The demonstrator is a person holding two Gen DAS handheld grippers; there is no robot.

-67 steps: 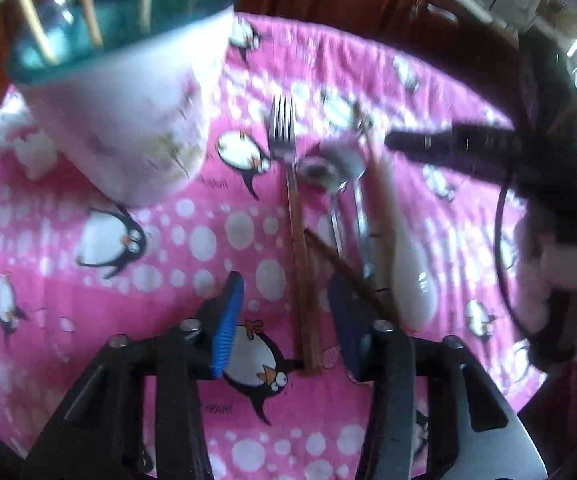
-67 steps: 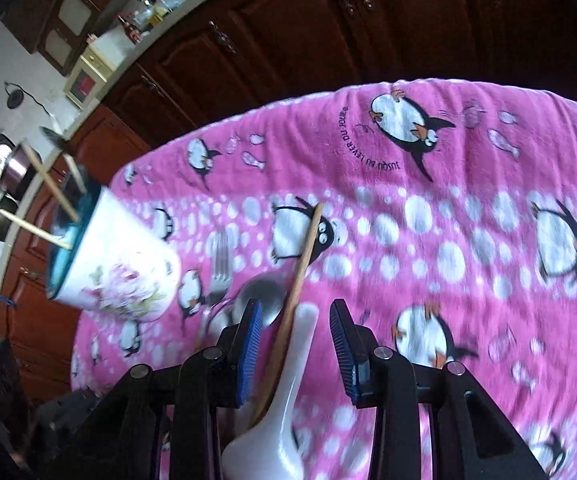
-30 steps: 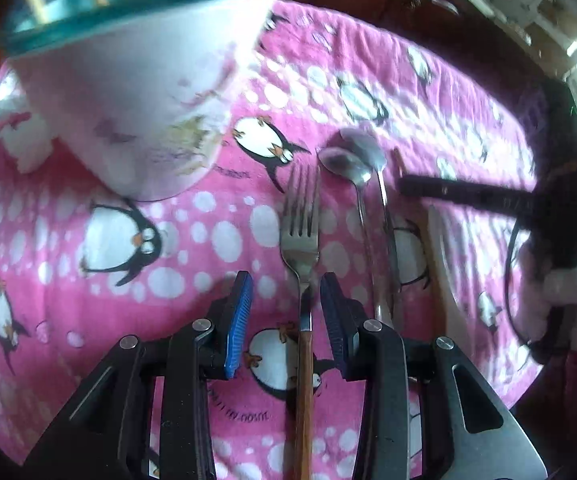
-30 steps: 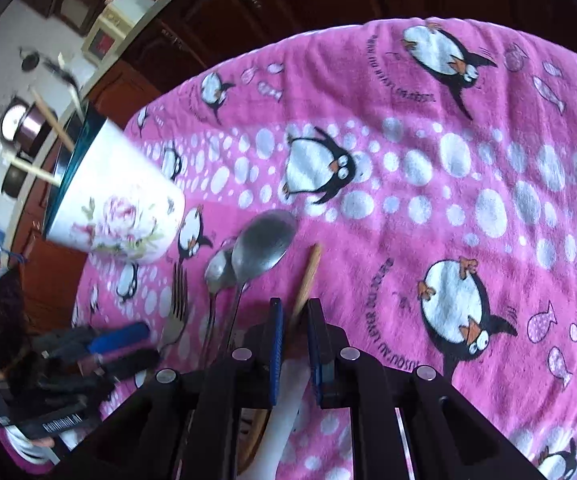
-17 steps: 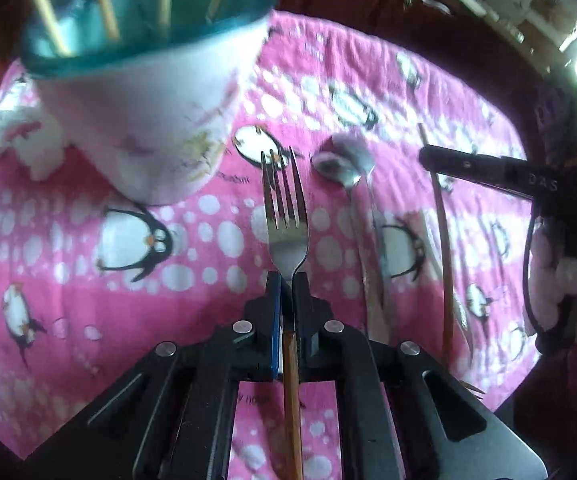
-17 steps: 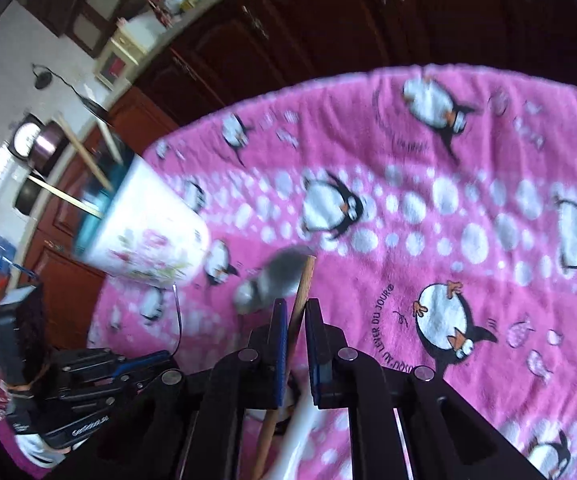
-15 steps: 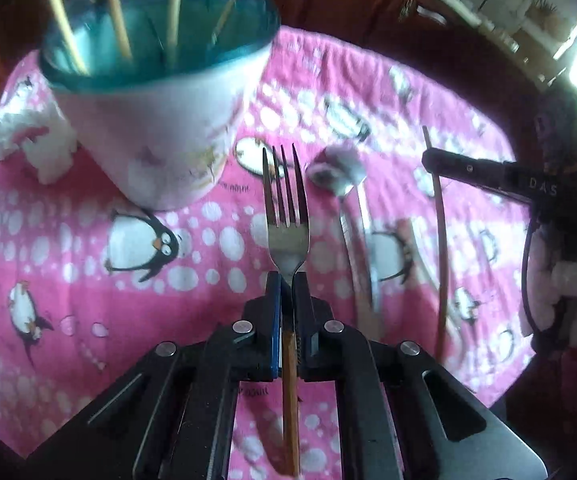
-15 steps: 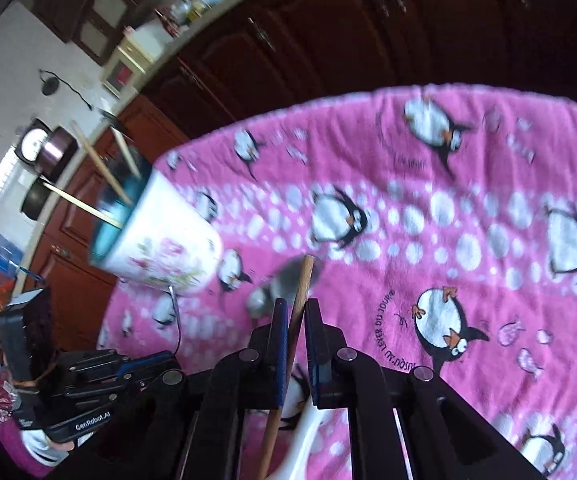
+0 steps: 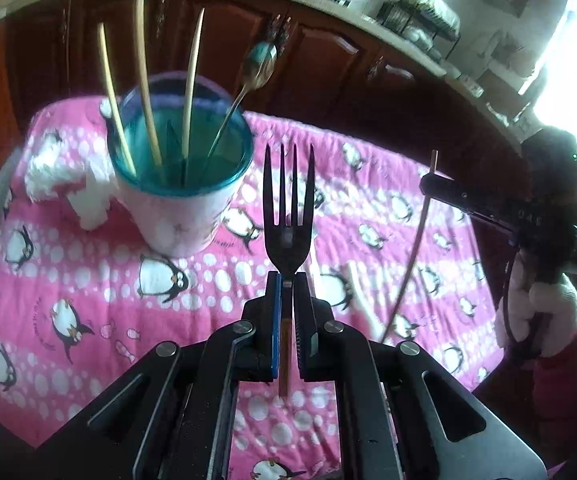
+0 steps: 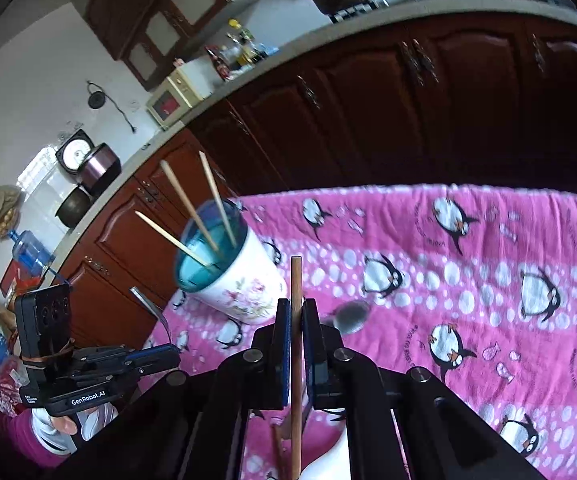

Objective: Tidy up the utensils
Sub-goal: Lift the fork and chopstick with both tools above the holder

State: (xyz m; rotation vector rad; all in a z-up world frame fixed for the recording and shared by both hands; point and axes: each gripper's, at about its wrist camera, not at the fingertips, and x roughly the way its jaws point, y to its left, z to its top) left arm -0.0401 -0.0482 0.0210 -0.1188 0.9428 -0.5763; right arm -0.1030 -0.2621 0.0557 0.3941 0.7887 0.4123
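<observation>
Left claw [image 9: 284, 280]: closed on the neck of a fork [image 9: 288, 208], just below the tines; its wooden handle runs back between the pads. A second ago these jaws stood open around the fork as it lay on the cloth. They have since shut on it, and the fork now hangs clear of the tabletop [image 9: 68, 280], tines pointing up and away from the camera.

Right claw [image 10: 297, 312]: clamped on a brown wooden chopstick [image 10: 296, 280], which stands near upright between the pads, tip above them. This grip was already made a second ago; the chopstick is likewise off the cloth now.

Outward: the flowered cup with the teal rim [image 9: 180, 196] stands toward the far left corner of the pink penguin cloth. It already holds three pale chopsticks [image 9: 144, 92] and a metal spoon [image 9: 262, 62], handle down. A white crumpled cloth [image 9: 52, 172] lies just beside the cup at the left edge.

Still on the tabletop: a metal spoon [image 10: 350, 317], near the cup's base in the right wrist view, and a white ceramic spoon [image 10: 328, 464], partly hidden under the right claw.

Reading: both pickups look complete and both utensils are lifted. Next step is likely carrying them over the cup rim and dropping them in. The fork should clear the standing chopsticks. Two spoons remain afterwards.
</observation>
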